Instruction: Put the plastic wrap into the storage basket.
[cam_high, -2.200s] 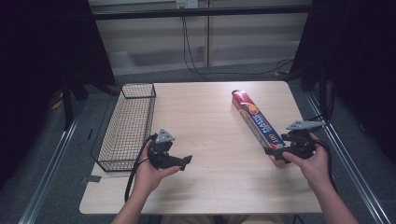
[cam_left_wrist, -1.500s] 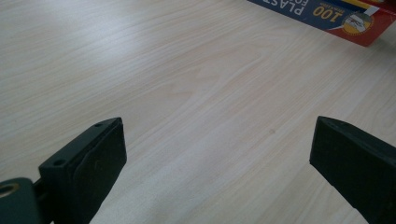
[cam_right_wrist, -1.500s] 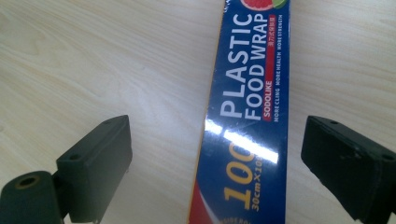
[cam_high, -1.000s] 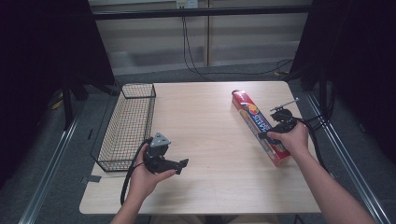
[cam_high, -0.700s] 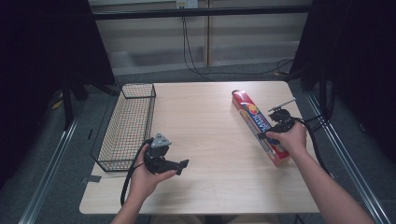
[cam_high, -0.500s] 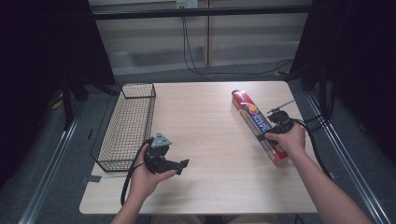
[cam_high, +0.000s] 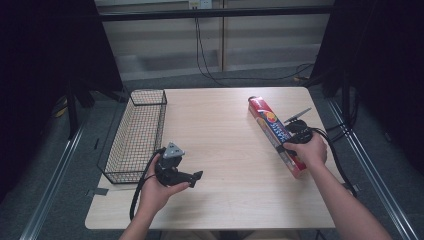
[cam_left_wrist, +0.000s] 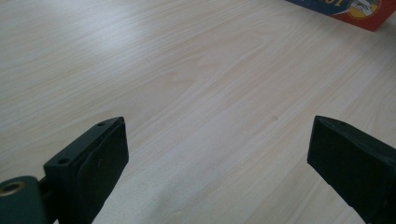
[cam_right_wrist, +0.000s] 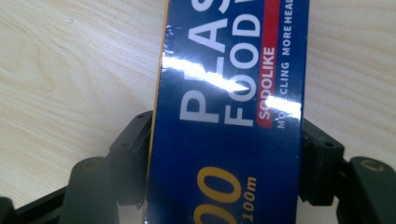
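Comparing against the earlier high-view frames, near to far:

Left hand (cam_high: 159, 186) at the near-left of the table (cam_high: 220, 205): no change. Left gripper (cam_high: 196, 178) hovers low, pointing right across the bare wood, same pose as in every earlier frame. In the left gripper view its jaws stand wide apart, nothing between them, with a corner of the box at the top right (cam_left_wrist: 355, 10).

Right hand (cam_high: 309, 151): at the oldest frame it sat at the box's near end, gripper beside it. By a second ago it had shifted up along the box toward mid-length, and it sits about there now; little movement since. What did change: right gripper (cam_high: 287, 141) jaws have just been closing, with the box between them. Right gripper view shows both black pads against the long sides of the box (cam_right_wrist: 229, 140), no visible gap, so it is clamped on it.

Plastic food wrap box (cam_high: 276, 135): long, red and blue, lying flat near the right edge, running diagonally from near-right to far-left. Same spot and angle as before; not lifted.

Wire basket (cam_high: 142, 131): along the left edge of the table, well apart from the box, unmoved.
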